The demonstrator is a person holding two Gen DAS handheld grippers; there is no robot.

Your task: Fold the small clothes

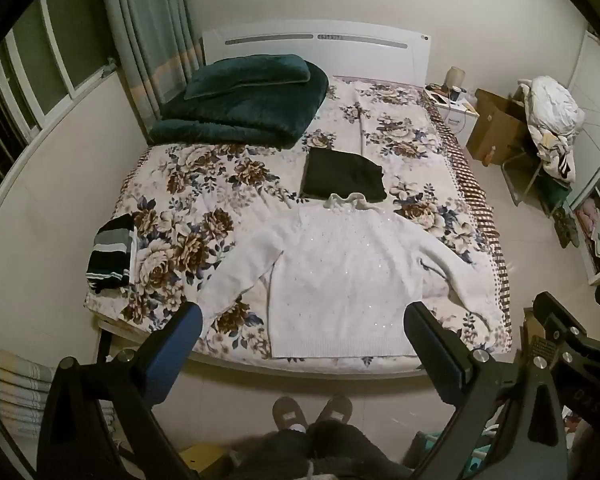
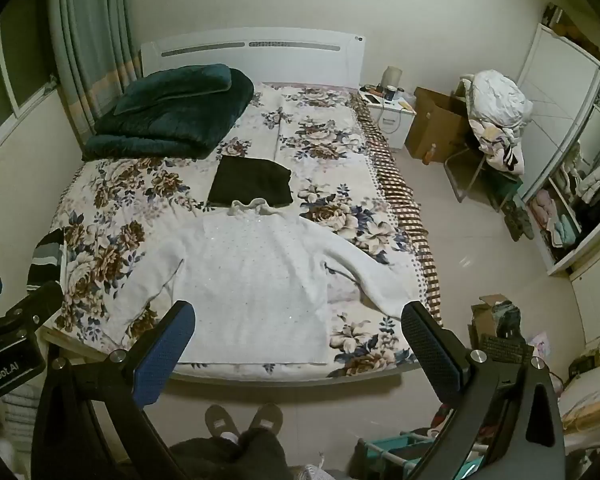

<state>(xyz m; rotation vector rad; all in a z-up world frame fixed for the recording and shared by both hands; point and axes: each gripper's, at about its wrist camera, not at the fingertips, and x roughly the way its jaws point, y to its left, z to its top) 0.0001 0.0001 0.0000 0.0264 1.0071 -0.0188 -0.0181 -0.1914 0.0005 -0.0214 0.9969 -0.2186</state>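
Observation:
A white knit sweater (image 1: 340, 276) lies spread flat, front up, on the floral bed (image 1: 188, 208), hem toward me and both sleeves out; it also shows in the right wrist view (image 2: 256, 280). A folded dark garment (image 1: 342, 180) lies just beyond its collar, seen also in the right wrist view (image 2: 252, 182). A folded striped garment (image 1: 112, 254) sits at the bed's left edge. My left gripper (image 1: 304, 320) is open and empty, held above the foot of the bed. My right gripper (image 2: 300, 320) is open and empty beside it, and part of it shows at the right of the left wrist view.
A folded dark green blanket and pillow (image 1: 240, 100) lie at the head of the bed. A nightstand (image 1: 456, 108), cardboard box (image 1: 496, 124) and chair heaped with clothes (image 1: 552, 128) stand right of the bed. An open wardrobe (image 2: 572, 200) is at far right. My slippered feet (image 1: 312, 408) stand at the bed's foot.

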